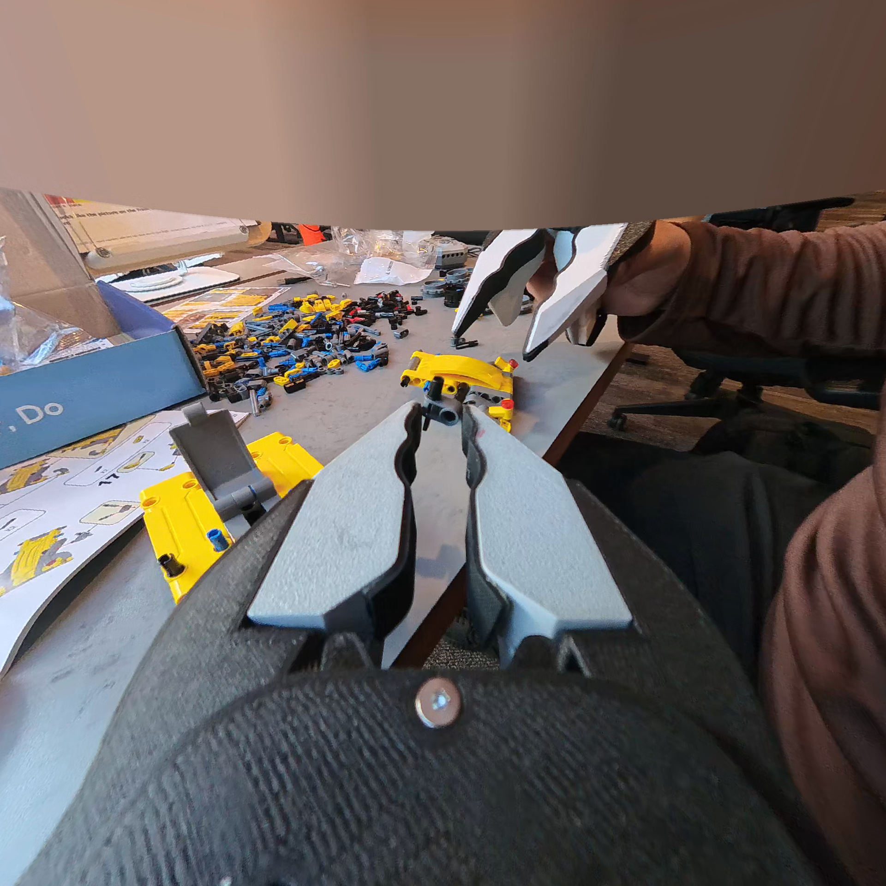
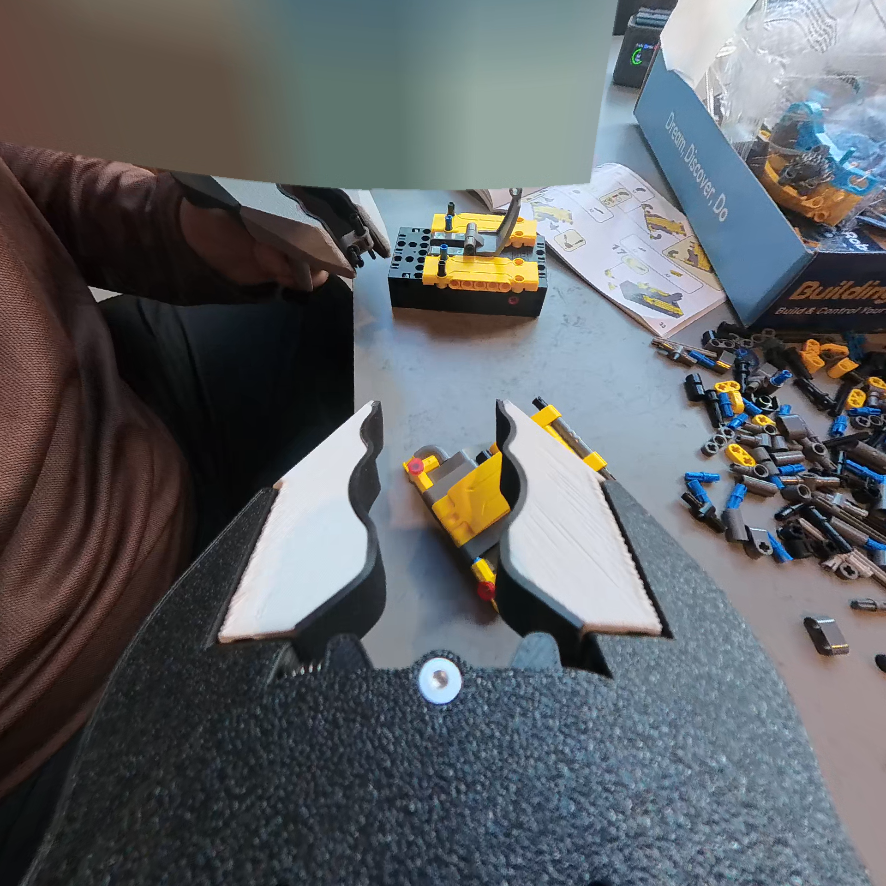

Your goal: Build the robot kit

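Observation:
My left gripper is shut on a small black and grey connector piece, held just above the near end of a yellow and grey brick assembly lying on the grey table. My right gripper is open and empty, hovering over that assembly, which shows between its fingers. In the left wrist view the right gripper hangs open just behind the assembly. In the right wrist view the left gripper shows at the far left with the small piece in it.
A black block with yellow panels and a grey lever stands on the table, also in the left wrist view. A pile of loose small pieces, an open booklet and a blue box lie beyond. The table edge runs close to the assembly. Across from one pair of fingers to the other is roughly 9 cm.

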`<state>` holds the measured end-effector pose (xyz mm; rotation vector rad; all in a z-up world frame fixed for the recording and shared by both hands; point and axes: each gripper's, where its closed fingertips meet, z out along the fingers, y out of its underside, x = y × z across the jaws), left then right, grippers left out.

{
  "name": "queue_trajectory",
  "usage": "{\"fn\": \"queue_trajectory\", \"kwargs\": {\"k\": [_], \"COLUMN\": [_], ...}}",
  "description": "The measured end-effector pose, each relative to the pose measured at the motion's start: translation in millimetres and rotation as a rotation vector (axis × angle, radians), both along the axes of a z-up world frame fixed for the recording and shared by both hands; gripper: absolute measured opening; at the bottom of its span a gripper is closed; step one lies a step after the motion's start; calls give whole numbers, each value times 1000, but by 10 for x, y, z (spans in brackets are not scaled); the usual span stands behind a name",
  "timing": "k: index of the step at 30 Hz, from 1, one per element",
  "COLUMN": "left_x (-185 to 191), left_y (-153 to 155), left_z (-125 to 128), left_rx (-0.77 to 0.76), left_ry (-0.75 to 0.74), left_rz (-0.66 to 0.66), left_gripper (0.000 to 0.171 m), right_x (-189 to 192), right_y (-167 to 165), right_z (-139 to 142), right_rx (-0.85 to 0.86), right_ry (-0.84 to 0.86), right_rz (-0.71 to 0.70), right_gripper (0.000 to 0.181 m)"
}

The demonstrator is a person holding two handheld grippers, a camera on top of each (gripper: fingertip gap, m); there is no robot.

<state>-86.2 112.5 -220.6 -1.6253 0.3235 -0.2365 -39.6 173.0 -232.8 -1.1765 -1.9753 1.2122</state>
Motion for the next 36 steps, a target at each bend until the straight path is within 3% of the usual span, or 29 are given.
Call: {"fn": "queue_trajectory", "kwargs": {"k": [11,21,29,36], "left_x": [-12,234,401,429], "left_y": [19,347,589,630], "left_z": [-56,-201,-295,-215], "left_rx": [-39,-155,-229,-206], "left_ry": [-14,33,85,109], "left_rz": [17,34,20,22], "left_gripper": [14,14,14,14], "right_x": [-24,91,159,143], "right_y": [59,431,363,327], "right_z": [-23,-75,-157,-179], "right_rx": [2,-43,-88,-93], "right_ry": [-18,-116,-161,-160], "right_rz": [-15,-229,-255,-261], "right_gripper": [41,32,32,31]}}
